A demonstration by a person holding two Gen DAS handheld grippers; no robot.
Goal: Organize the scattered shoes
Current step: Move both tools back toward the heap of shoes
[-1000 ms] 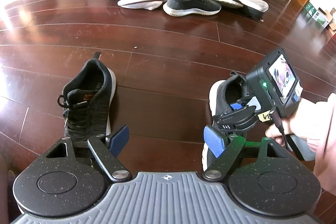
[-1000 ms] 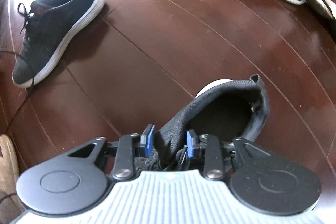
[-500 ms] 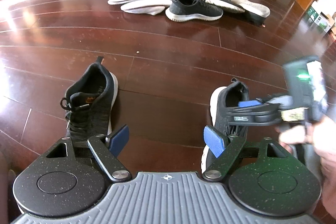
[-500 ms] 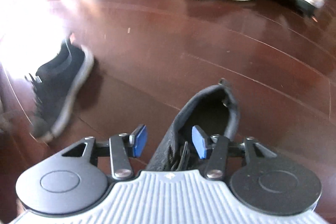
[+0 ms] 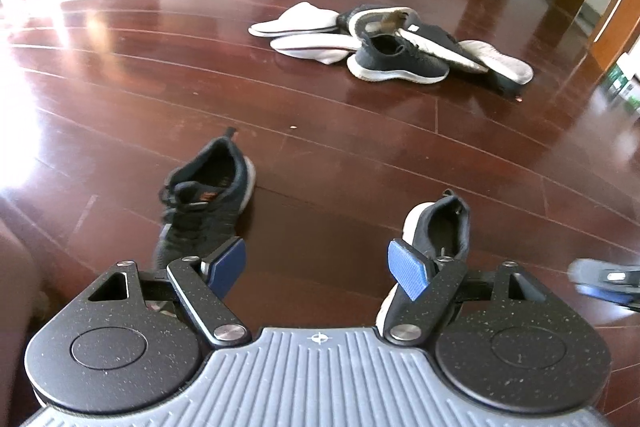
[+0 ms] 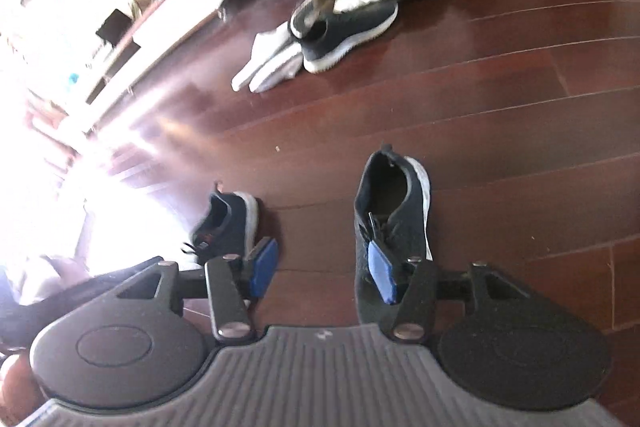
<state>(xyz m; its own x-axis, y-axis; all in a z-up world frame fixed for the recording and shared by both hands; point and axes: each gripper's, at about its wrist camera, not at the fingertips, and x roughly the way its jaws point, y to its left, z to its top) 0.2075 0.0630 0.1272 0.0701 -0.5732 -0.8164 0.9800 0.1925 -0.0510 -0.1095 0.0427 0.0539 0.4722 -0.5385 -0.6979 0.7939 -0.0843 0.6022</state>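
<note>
Both grippers being held open, nothing gripped: left gripper, right gripper. Two black sneakers being left on floor, near each other but apart: left sneaker, right sneaker. Shoe pile lying well apart, untouched. Risks: pair being left gapped and misaligned; tangled pile shoes being dragged together when one is grabbed; right view being blurred.

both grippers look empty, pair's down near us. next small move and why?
Probably reach the right gripper out to the pile of shoes farther across the floor and take the upright dark sneaker with the white sole. Both grippers, including the left gripper, are open and empty, the two black sneakers already stand side by side, and the pile looks unsorted.
</note>
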